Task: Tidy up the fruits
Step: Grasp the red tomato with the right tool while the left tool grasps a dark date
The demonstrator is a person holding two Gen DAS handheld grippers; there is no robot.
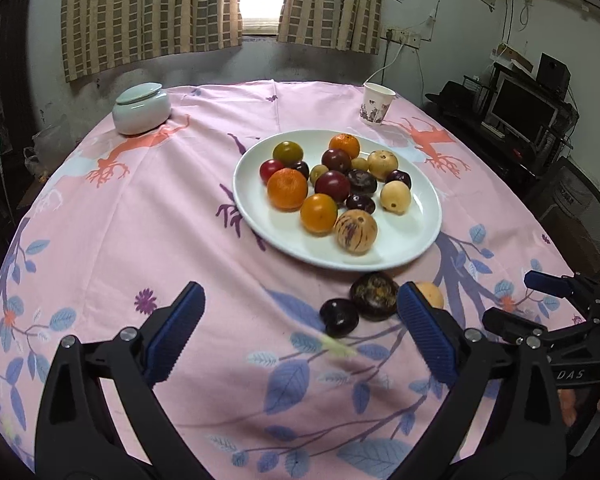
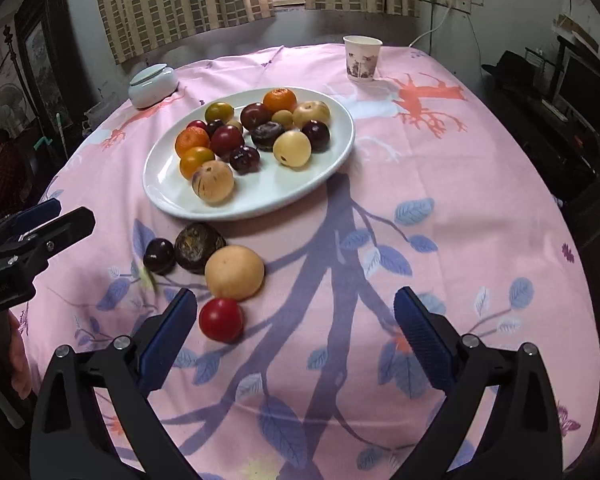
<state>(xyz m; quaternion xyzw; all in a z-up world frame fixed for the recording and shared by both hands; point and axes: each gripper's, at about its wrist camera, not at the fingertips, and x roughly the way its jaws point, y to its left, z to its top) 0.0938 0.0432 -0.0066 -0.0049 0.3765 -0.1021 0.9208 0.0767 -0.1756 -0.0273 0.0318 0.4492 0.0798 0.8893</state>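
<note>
- Both tools are released: the left gripper and the right gripper stand with the jaws wide apart, and nothing is held between the blue pads of either one.
- Most fruits are already gathered on the white plate, which lies ahead of both grippers; four fruits are left on the pink tablecloth, between the plate and the tools.
- The red fruit lies just beside the left finger of the right gripper. It can be pushed away and rolled if the finger is lowered onto it and not around it.
- The pale peach-coloured fruit, the brown rough fruit and the small dark fruit lie very close together, apparently touching. When one is grasped, a neighbour can be knocked and sent rolling over the cloth.
- In the left wrist view the pale fruit is nearly hidden behind the right finger of the left gripper, so it can be struck without being noticed.
- The two grippers stand near each other over the same small group; a collision is possible if both are moved in at once.
- The plate is crowded on its far side, so a fruit dropped there may probably bounce or push another over the rim.
</note>
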